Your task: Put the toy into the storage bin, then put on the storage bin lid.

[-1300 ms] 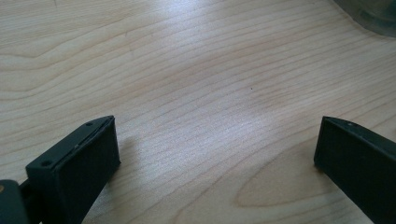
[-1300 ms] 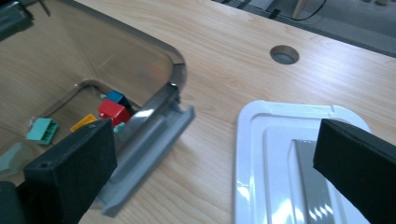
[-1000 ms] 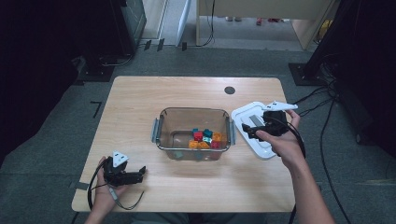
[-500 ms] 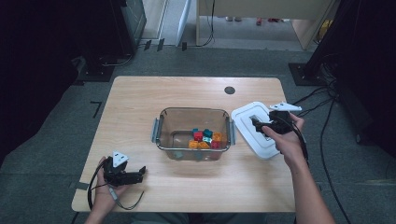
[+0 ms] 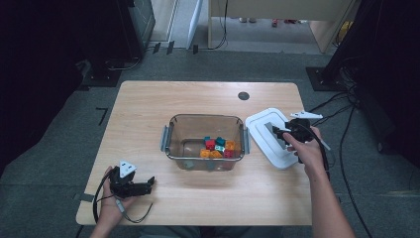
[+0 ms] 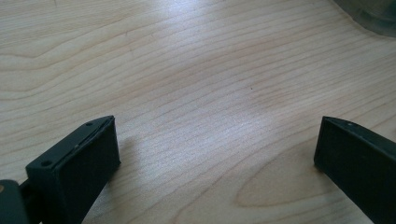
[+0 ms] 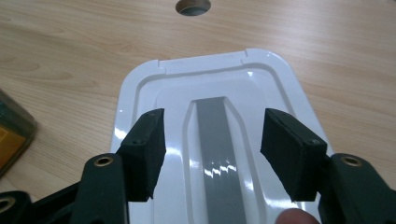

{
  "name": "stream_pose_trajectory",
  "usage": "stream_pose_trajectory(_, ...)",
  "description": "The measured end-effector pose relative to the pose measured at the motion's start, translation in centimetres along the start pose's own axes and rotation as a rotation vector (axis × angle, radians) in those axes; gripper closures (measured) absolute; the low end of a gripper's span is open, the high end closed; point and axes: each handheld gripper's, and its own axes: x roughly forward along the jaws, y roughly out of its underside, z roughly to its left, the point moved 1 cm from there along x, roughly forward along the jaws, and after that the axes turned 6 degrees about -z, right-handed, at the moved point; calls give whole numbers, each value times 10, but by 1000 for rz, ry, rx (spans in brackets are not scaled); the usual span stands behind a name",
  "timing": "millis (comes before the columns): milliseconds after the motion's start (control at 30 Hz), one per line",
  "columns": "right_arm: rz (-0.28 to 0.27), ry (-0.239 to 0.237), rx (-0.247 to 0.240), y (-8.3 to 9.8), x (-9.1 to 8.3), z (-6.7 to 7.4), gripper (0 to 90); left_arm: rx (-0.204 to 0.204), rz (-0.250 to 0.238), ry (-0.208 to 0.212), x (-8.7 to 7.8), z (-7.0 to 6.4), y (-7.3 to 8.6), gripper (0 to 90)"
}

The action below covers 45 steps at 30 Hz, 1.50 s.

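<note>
Right now the right gripper (image 5: pixel 283 133) hangs over the white lid (image 5: pixel 270 136), which lies flat on the wooden table (image 5: pixel 148 114) near its right edge, just beside the clear container (image 5: pixel 205 141). Its jaws have just been closing and stand half-spread on either side of the grey strip (image 7: pixel 218 154) that runs down the lid's middle; in the right gripper view the pads are apart from that raised strip, with white plastic showing on both sides, so nothing is pinched. That close view also shows the lid's rim with two small notches on its far edge, the round hole (image 7: pixel 193 6) in the table beyond it, and a corner of the container at the left border. A fingertip shows at the bottom of that view.

From the high view, the container sits at the table's middle with grey clips on its left and right ends and small coloured blocks (image 5: pixel 217 147) gathered toward its right half: red, orange, teal and yellow. Those blocks are a blur of orange in the right gripper view.

Near the front left corner of the table the left gripper (image 5: pixel 143 186) rests low in the person's hand, its cable looped beside it. Its own view shows the jaws spread wide with only bare wood grain between them, and an edge of the container at the top right corner.
</note>
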Motion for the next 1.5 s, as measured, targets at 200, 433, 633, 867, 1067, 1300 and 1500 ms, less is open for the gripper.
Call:
stream_pose_trajectory(200, 37, -37, 58, 5, 11, -10, 474, 0, 0, 0, 0, 0, 0, 0)
stream_pose_trajectory(433, 67, -35, 60, 9, 15, -14, 433, 0, 0, 0, 0, 0, 0, 0)
stream_pose_trajectory(633, 86, -53, -9, 12, 21, -11, 339, -2, 0, -2, 0, 0, 0, 0)
stream_pose_trajectory(867, 106, -26, -21, 19, 30, -16, 376, -1, 0, -2, 0, 0, 0, 0)
stream_pose_trajectory(1067, 82, -26, 1, 21, 30, -21, 435, -2, 0, -2, 0, 0, 0, 0)
stream_pose_trajectory(1300, 69, -23, -37, 23, 30, -20, 503, -1, 0, -2, 0, 0, 0, 0)
stream_pose_trajectory(1500, 47, -57, -75, 30, 30, -14, 570, -1, 0, -2, 0, 0, 0, 0)
